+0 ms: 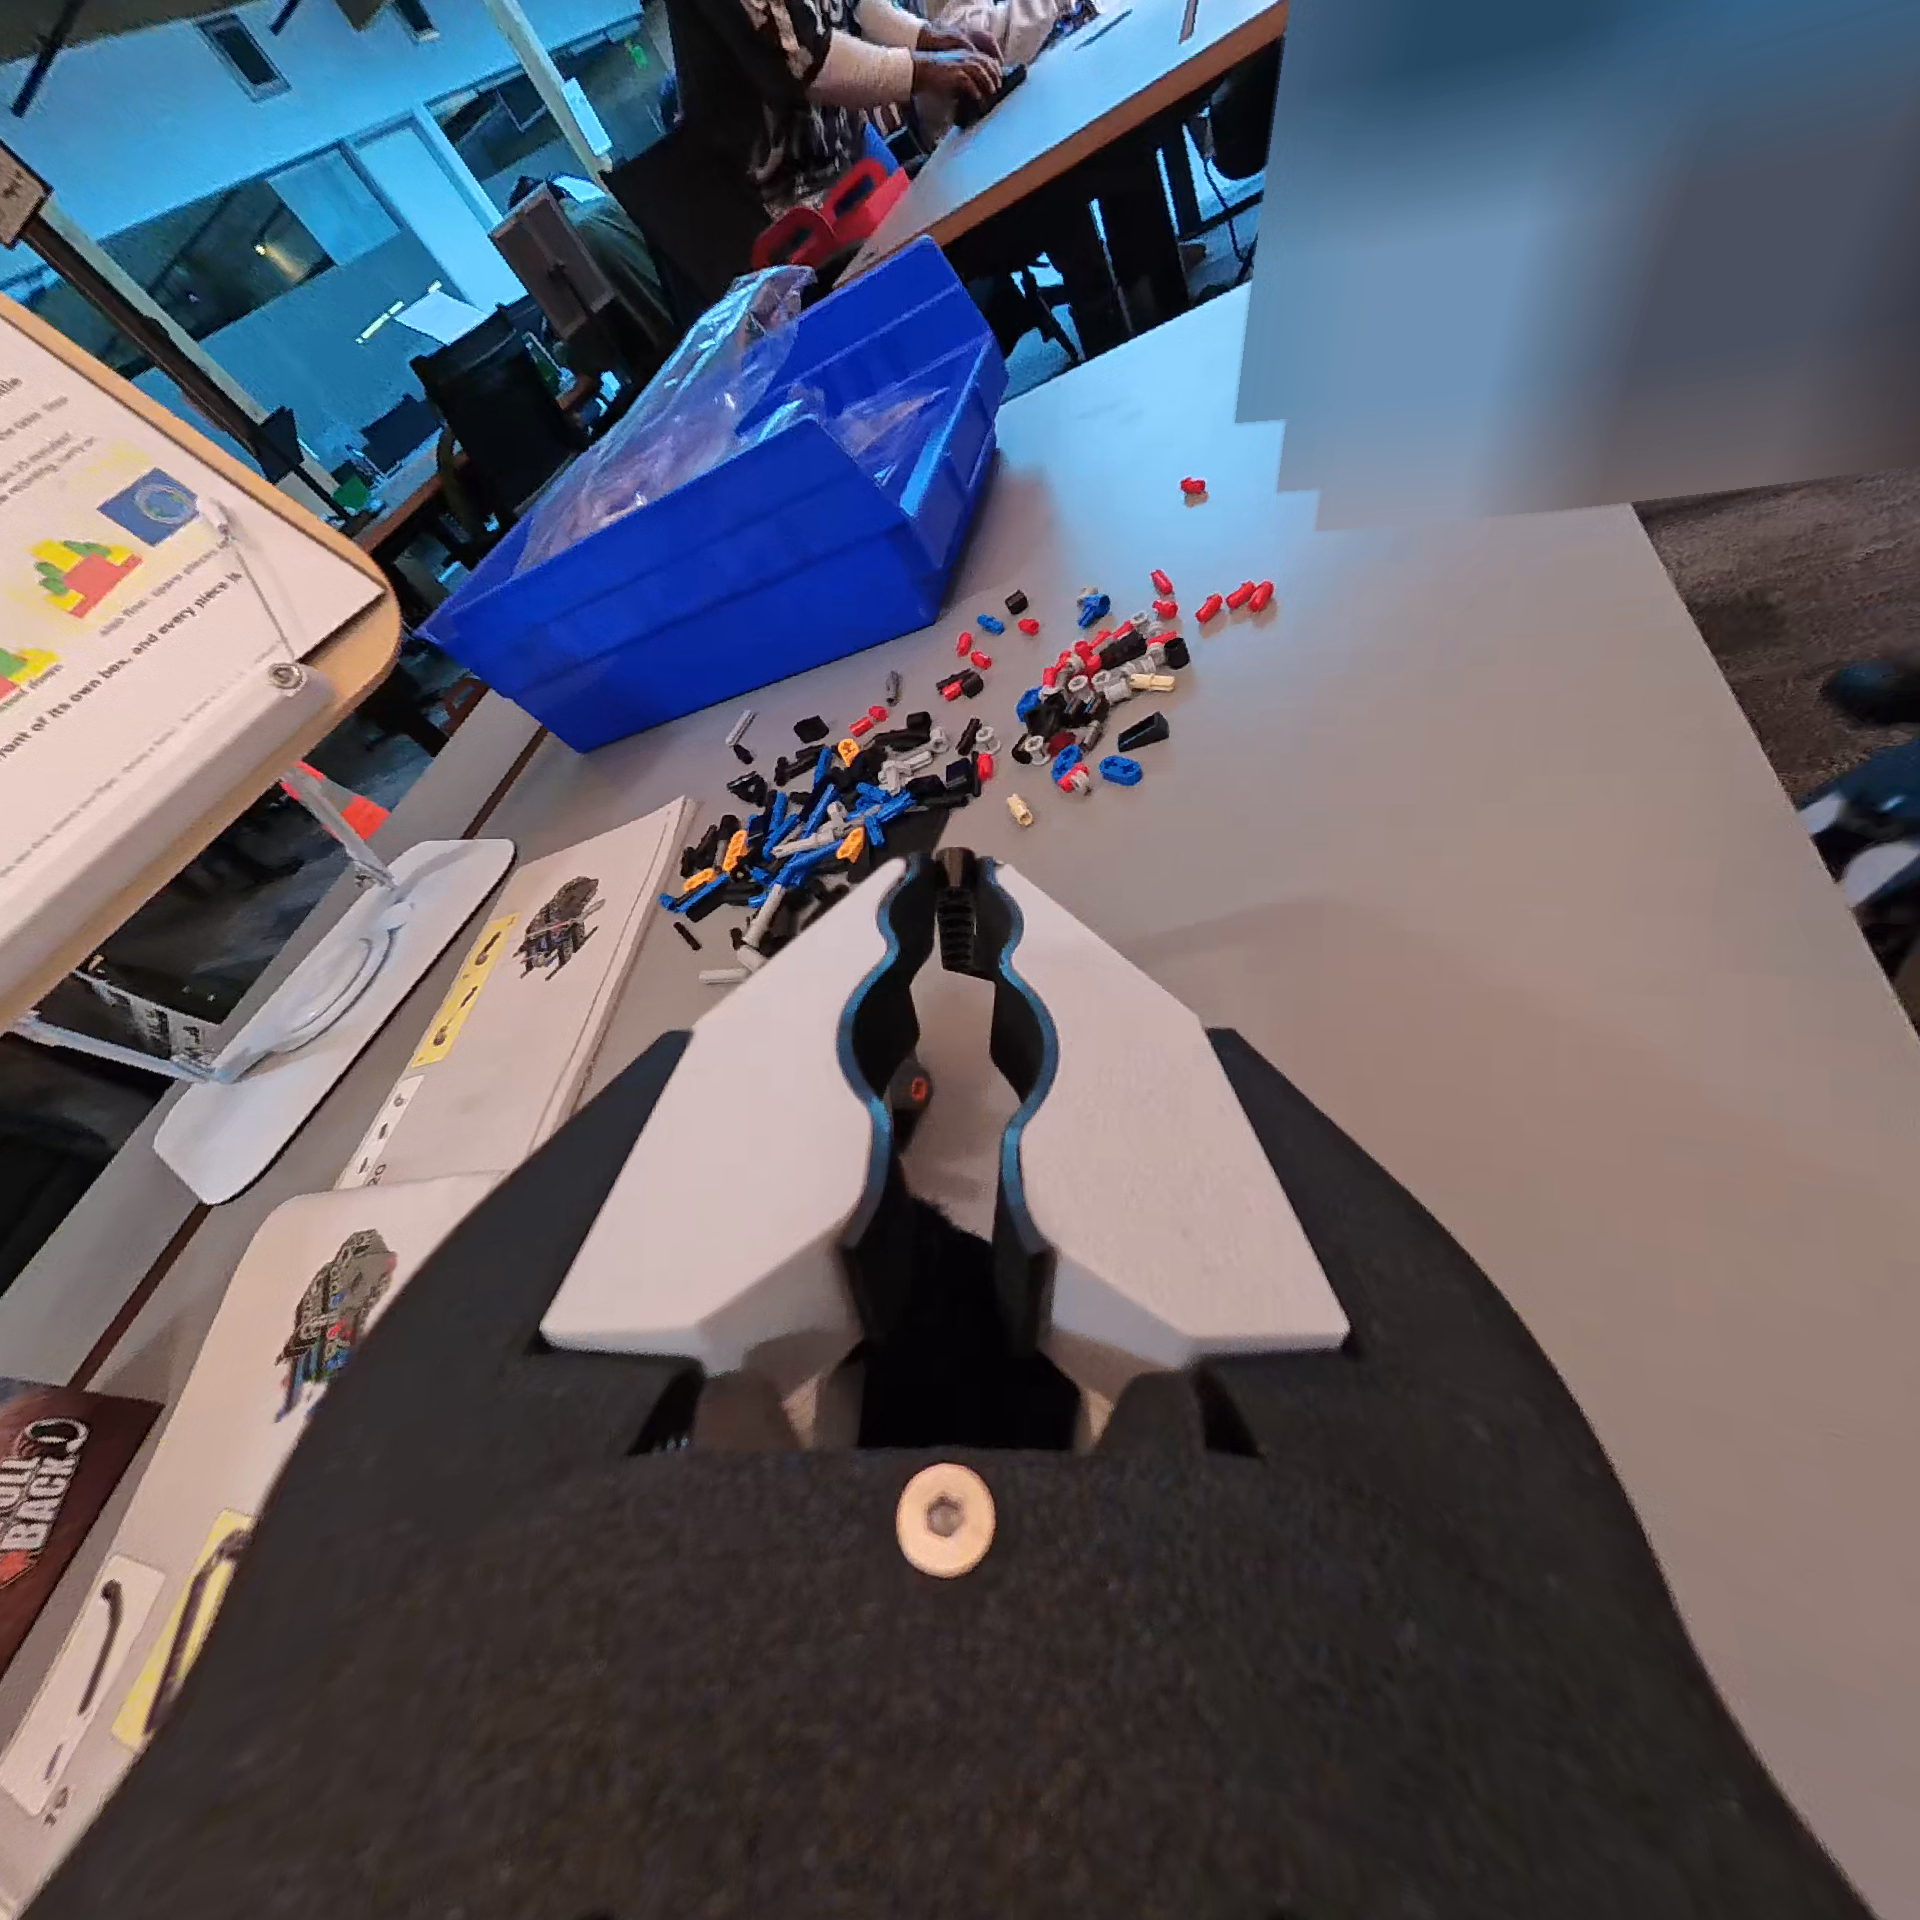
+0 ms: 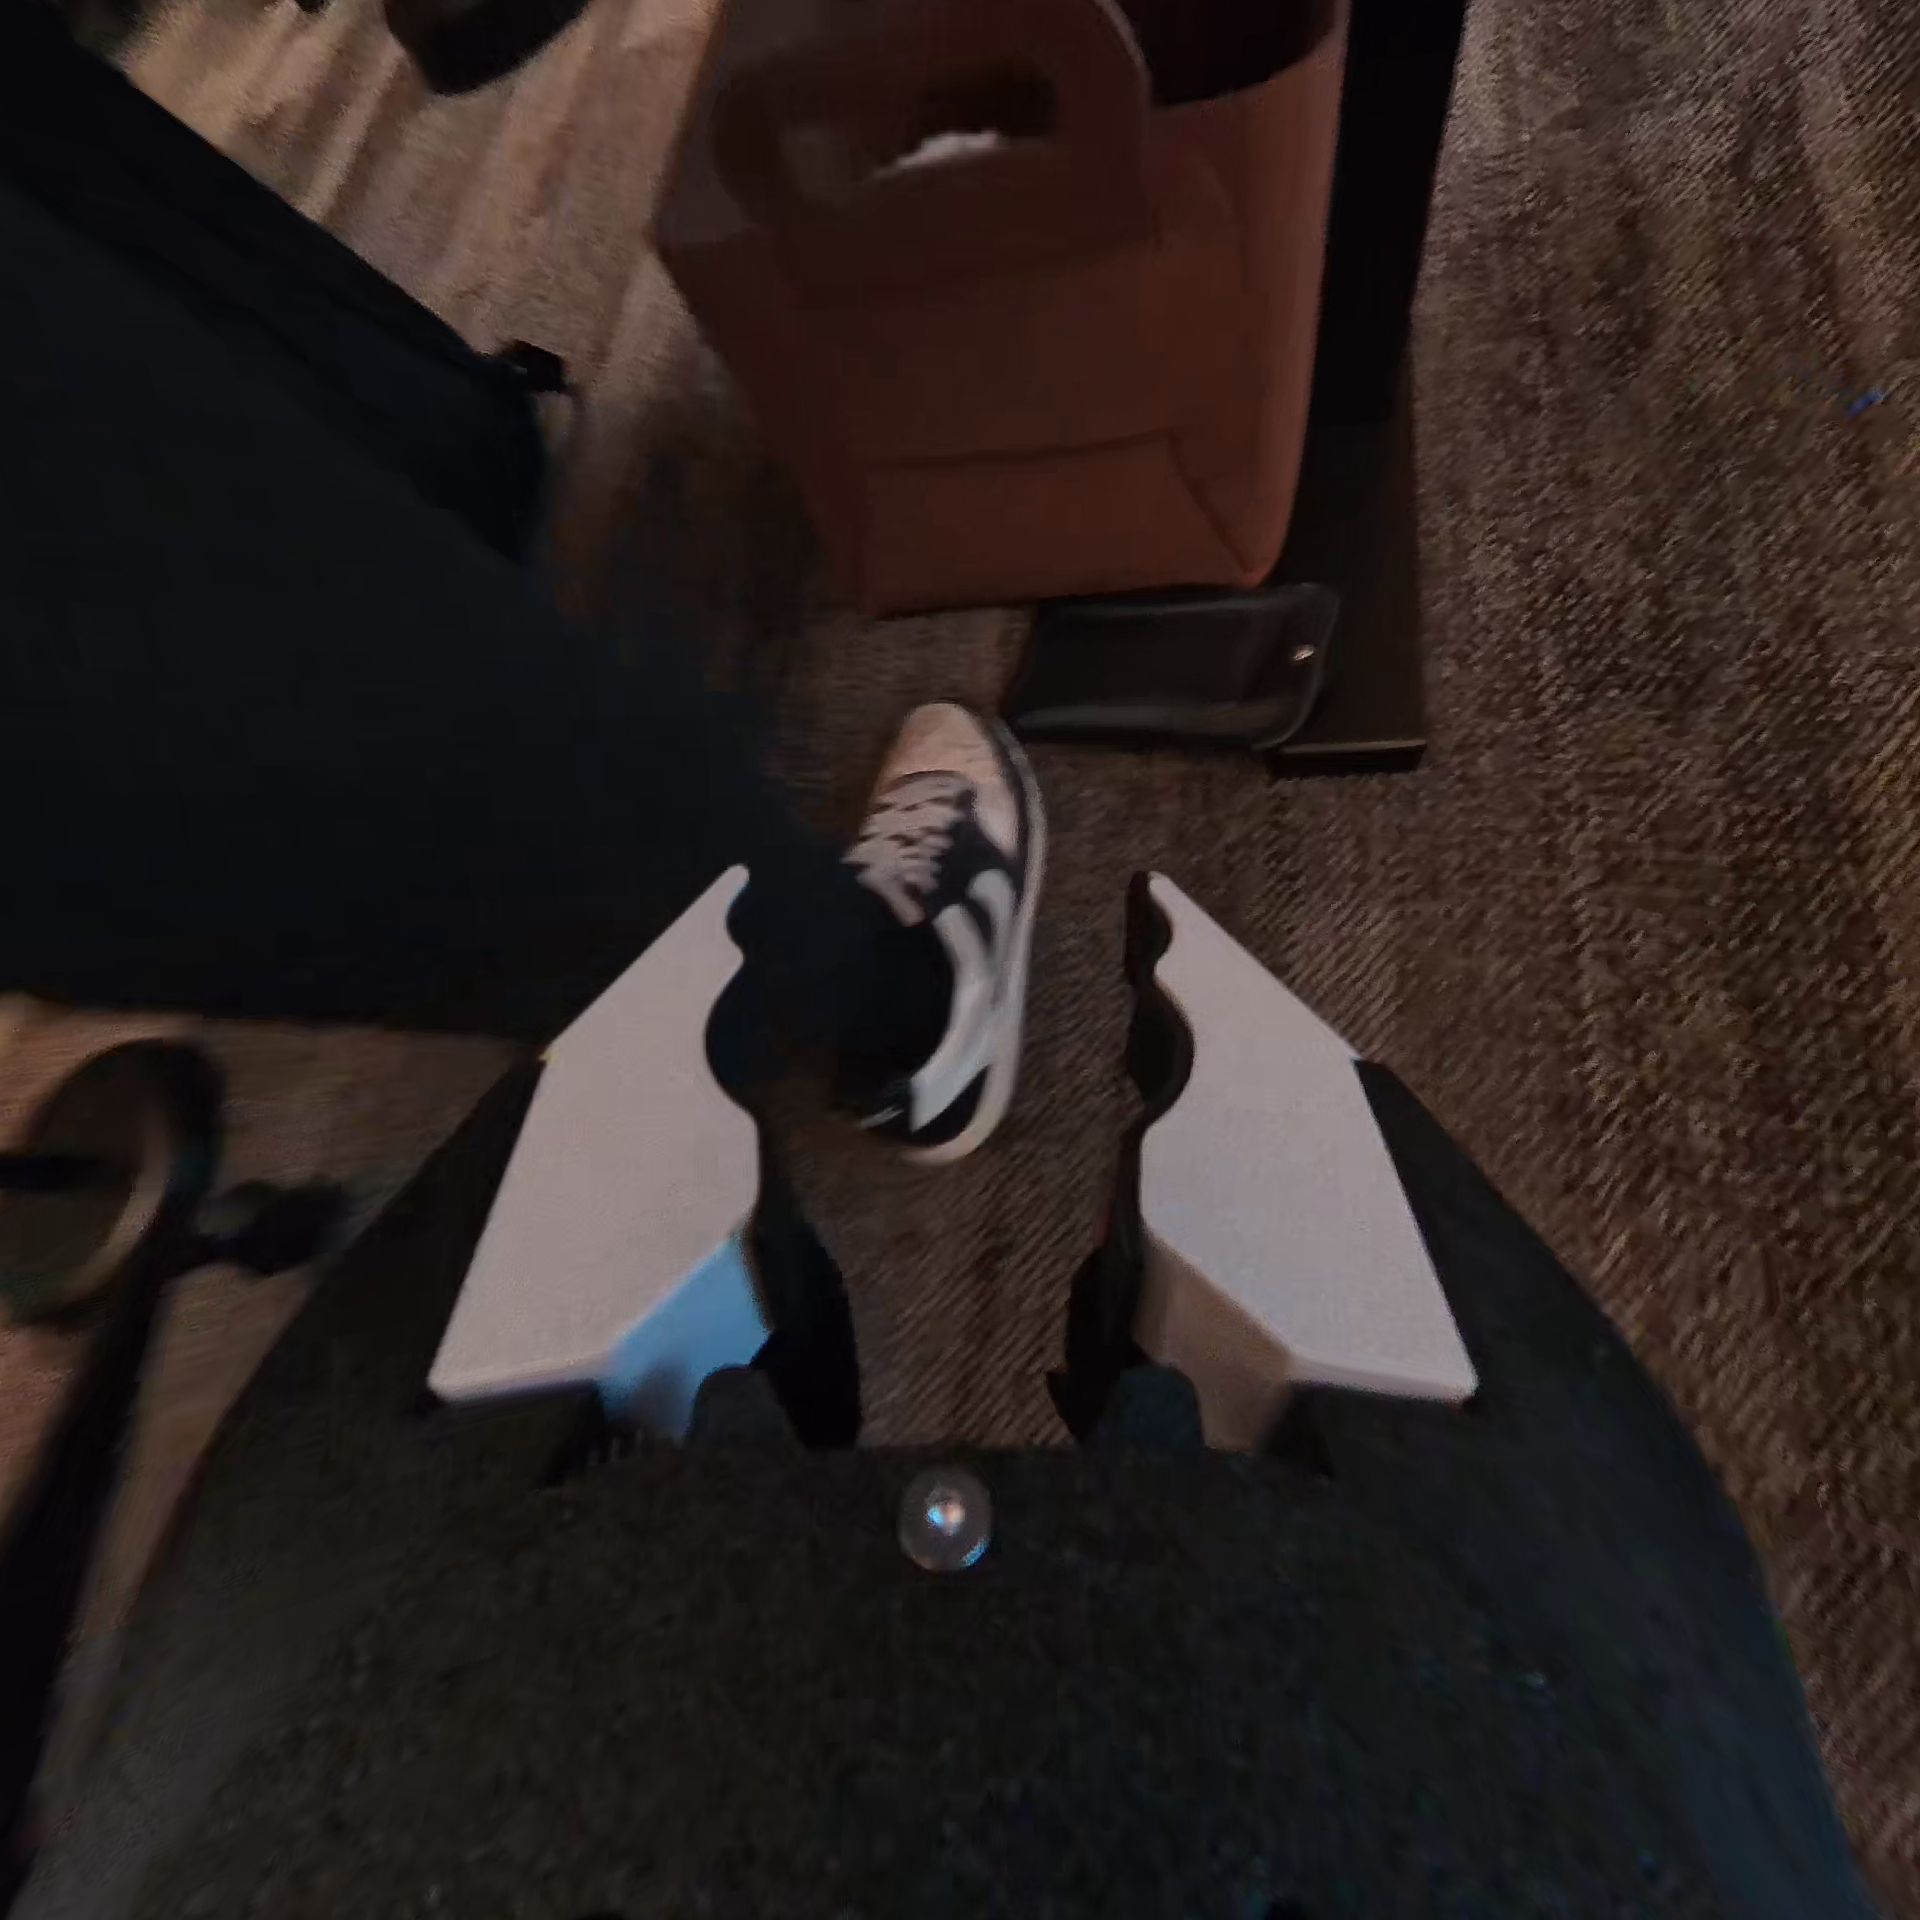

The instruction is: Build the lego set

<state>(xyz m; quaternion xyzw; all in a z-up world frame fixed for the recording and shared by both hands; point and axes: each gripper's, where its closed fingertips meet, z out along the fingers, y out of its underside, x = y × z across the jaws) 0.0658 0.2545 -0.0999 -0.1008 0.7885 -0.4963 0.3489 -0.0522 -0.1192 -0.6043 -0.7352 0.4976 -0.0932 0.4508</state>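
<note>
My left gripper [image 1: 951, 868] hovers just above the grey table [image 1: 1455, 935], shut on a small black ribbed lego piece [image 1: 954, 920] that runs back between the fingers; a bit of red [image 1: 916, 1087] shows lower in the gap. Just beyond the tips lies a pile of loose black, blue, grey and orange pieces [image 1: 821, 821]. A second pile of red, black, grey and blue pieces [image 1: 1101, 686] lies farther right. My right gripper [image 2: 940, 883] is open and empty, pointing down at the brown carpet [image 2: 1610, 727], away from the table.
A blue bin [image 1: 748, 561] with clear plastic bags stands behind the piles. Instruction booklets [image 1: 561, 966] and a stand with a printed sheet [image 1: 135, 582] are at the left. Under my right gripper are a person's shoe [image 2: 966, 935], a dark trouser leg [image 2: 312, 675] and an orange-brown container [image 2: 1039, 364]. My hands' fingertips stand some 65 cm from each other.
</note>
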